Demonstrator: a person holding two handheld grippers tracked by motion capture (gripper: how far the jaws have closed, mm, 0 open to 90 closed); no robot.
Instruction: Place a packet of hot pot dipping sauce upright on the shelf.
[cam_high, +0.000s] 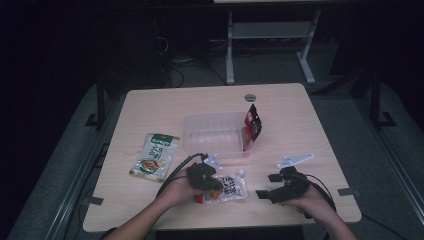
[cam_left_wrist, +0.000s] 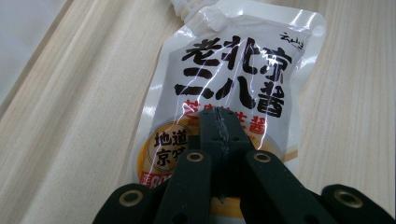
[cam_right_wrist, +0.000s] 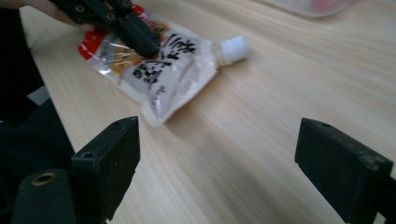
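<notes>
A white spouted sauce pouch (cam_high: 233, 186) with black characters lies flat near the table's front edge, its cap pointing away from the person. My left gripper (cam_high: 212, 185) is shut, and its closed tips rest on the pouch's orange lower part (cam_left_wrist: 233, 60); I cannot tell whether any film is pinched between them. The right gripper view shows that left gripper (cam_right_wrist: 144, 44) lying across the pouch (cam_right_wrist: 177, 70). My right gripper (cam_high: 267, 186) stands open to the right of the pouch and faces it. Its jaws (cam_right_wrist: 217, 135) are wide apart with only bare table between them.
A clear plastic container (cam_high: 192, 135) stands at the table's middle, with a red and black packet (cam_high: 253, 125) leaning upright at its right end. A green and white packet (cam_high: 155, 156) lies to the left. A grey round disc (cam_high: 250, 97) sits near the far edge.
</notes>
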